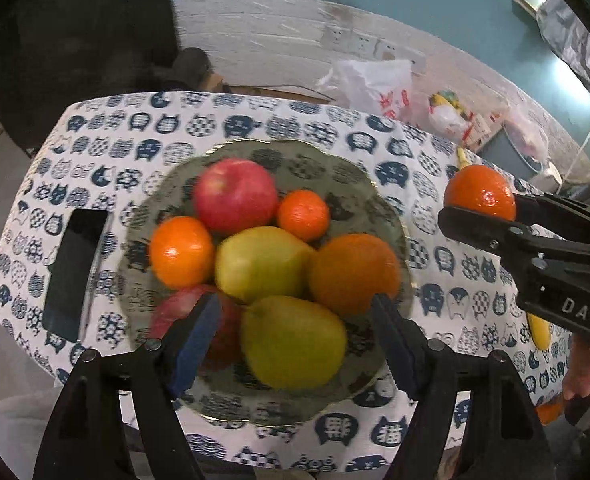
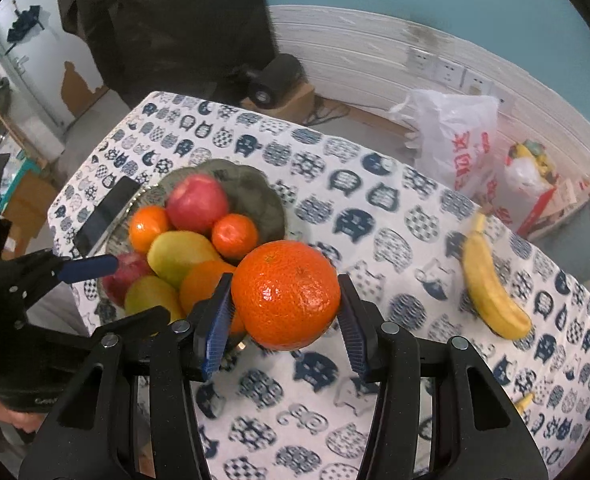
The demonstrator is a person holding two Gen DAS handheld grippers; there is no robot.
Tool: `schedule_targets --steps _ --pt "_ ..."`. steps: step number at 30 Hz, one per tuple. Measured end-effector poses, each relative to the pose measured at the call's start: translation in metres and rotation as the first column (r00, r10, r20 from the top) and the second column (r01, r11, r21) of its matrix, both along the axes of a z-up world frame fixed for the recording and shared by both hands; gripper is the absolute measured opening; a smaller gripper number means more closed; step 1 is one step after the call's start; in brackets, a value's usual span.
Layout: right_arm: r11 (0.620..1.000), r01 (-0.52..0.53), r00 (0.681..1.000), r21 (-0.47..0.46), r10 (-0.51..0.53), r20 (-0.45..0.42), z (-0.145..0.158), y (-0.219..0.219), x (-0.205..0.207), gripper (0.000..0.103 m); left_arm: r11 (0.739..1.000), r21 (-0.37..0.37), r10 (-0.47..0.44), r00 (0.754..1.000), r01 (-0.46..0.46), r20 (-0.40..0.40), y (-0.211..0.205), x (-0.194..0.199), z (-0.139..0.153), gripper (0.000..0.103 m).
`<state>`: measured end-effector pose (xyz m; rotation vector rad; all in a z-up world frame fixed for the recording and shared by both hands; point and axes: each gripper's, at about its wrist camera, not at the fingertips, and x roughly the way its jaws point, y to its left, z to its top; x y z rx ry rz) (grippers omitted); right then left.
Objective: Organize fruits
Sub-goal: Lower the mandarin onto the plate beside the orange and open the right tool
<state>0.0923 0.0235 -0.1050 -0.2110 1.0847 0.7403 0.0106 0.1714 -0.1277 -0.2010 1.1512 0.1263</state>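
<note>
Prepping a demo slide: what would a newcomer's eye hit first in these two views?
The big orange clamped in the right gripper, held above the cat-print tablecloth beside the plate. Then the glass plate heaped with apples, pears and oranges, under the open left gripper. A banana lies alone at the right.

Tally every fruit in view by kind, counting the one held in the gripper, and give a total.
Oranges: 4, three on the glass plate, one in the right gripper
Apples: 2
Pears: 2
Bananas: 1
Total: 9
</note>
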Motion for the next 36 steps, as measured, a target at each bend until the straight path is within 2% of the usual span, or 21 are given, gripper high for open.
schedule_targets --steps 7,18,20,28,36 --pt "1.0 -0.026 0.999 0.008 0.026 -0.027 -0.01 0.035 0.008 0.049 0.998 -0.014 0.064 0.998 -0.064 0.003 0.032 -0.006 -0.005 0.078" --pt "0.999 -0.032 0.998 -0.038 0.03 -0.064 -0.038 0.067 0.023 0.05 0.995 -0.024 0.094 0.996 -0.094 -0.007 0.056 -0.009 -0.013 0.078" --pt "0.999 -0.031 0.998 -0.045 0.028 -0.063 -0.04 0.069 0.023 0.054 0.995 -0.023 0.097 0.995 -0.097 -0.007 0.057 -0.009 -0.014 0.078" --pt "0.999 -0.016 0.997 -0.04 0.013 -0.072 -0.04 0.062 0.025 0.058 0.996 -0.017 0.083 0.997 -0.083 -0.001 0.051 -0.006 -0.011 0.078" --pt "1.0 0.003 0.999 -0.02 -0.004 -0.045 -0.018 0.042 0.02 0.06 0.998 -0.011 0.054 0.998 -0.054 0.009 0.034 -0.002 -0.004 0.078"
